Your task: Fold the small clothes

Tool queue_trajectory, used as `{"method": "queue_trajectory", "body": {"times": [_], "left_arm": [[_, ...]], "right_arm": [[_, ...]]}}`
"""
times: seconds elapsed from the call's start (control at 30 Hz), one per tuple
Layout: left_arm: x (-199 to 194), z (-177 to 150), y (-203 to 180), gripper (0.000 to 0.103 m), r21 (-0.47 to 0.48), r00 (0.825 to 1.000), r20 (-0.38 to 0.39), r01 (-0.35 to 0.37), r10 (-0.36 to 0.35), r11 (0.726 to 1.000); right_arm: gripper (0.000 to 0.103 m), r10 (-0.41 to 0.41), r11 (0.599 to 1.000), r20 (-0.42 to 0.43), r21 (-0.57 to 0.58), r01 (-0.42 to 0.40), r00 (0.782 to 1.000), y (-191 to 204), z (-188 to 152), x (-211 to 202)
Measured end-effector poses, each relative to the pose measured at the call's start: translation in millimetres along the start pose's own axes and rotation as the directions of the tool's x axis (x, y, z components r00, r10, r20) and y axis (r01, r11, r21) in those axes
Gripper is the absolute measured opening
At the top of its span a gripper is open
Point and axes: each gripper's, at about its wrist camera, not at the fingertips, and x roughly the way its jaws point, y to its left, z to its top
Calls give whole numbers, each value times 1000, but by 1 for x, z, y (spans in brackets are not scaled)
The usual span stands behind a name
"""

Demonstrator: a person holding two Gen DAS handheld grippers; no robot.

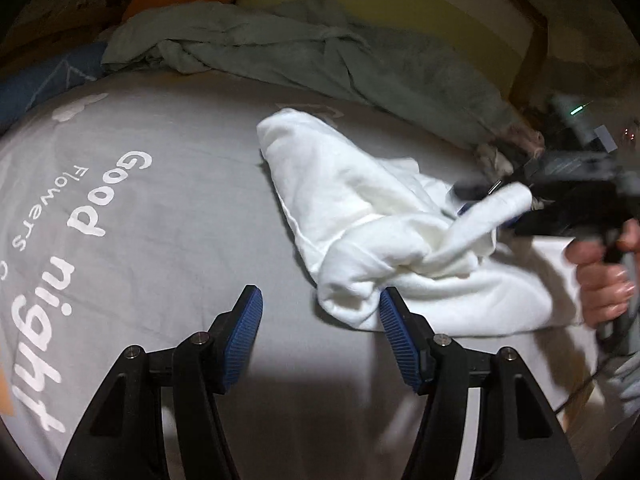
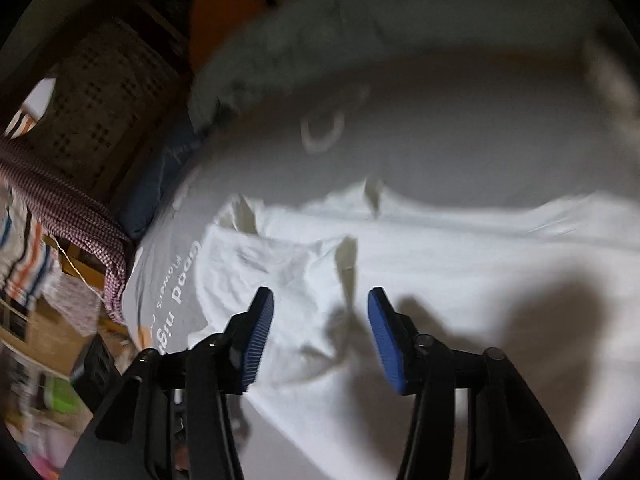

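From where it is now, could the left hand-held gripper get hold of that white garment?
Probably yes. The left hand-held gripper is open, and the bunched edge of the white garment lies right by its right finger on the grey bedsheet, with nothing between them.

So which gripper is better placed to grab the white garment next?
Probably the right. The right gripper hangs open directly over the rumpled white garment, with cloth between its jaws. The left gripper is open too, but only its right fingertip meets the garment's edge; grey bedsheet fills its gap.
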Motion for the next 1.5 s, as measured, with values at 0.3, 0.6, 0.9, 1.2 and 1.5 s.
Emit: {"method": "queue_trajectory", "body": {"times": [0.3,0.6,0.9,1.2,1.5], "left_arm": [[-11,-3,0,31,16,999,40,-15,15,1000],[-9,1,-21,32,101,999,45,26,-31,995],[-1,14,-51,46,232,996,93,-5,-17,973],[-12,12,-45,8,186,977,213,-51,10,981],[-38,3,-43,8,193,964,248,53,-101,980]], "right_arm": [[1,-119,989,282,-47,138,952,12,-26,-44],[1,-267,962,319,32,271,909,-24,-42,-96],[55,-107,991,258,102,83,960,-61,-74,-86],[5,5,994,157,106,-22,988,-56,-79,-58],[1,17,992,517,-115,50,856,-17,-72,-118]]}}
